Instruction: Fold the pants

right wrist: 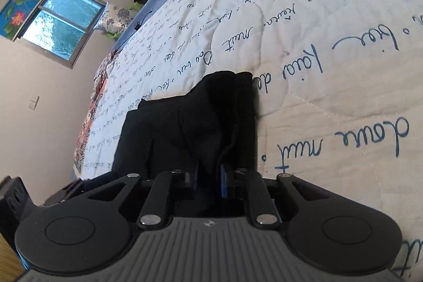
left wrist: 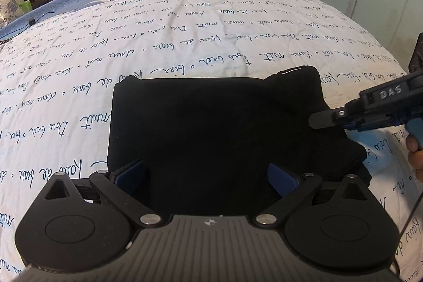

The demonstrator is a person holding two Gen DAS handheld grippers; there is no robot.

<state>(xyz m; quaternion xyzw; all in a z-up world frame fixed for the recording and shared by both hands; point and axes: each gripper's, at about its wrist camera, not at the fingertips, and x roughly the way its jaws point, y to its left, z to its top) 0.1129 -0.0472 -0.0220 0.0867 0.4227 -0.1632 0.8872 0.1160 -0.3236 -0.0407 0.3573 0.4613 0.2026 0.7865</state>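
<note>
Black pants point(left wrist: 211, 128) folded compact on the quilted bed point(left wrist: 185, 31). Right claw point(right wrist: 208, 179) pinching the pants' side edge (likely to tidy), left claw point(left wrist: 206, 176) spread wide above their near edge, holding nothing.

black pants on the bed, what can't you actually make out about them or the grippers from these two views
- Pants, left wrist view: near edge hidden behind the open left gripper.
- Pants, both views: fold layers merge into flat black, too dark to count.
- Right gripper, right wrist view: pad contact buried in dark cloth.
- Right gripper, left wrist view: body cut off by the frame edge.
</note>
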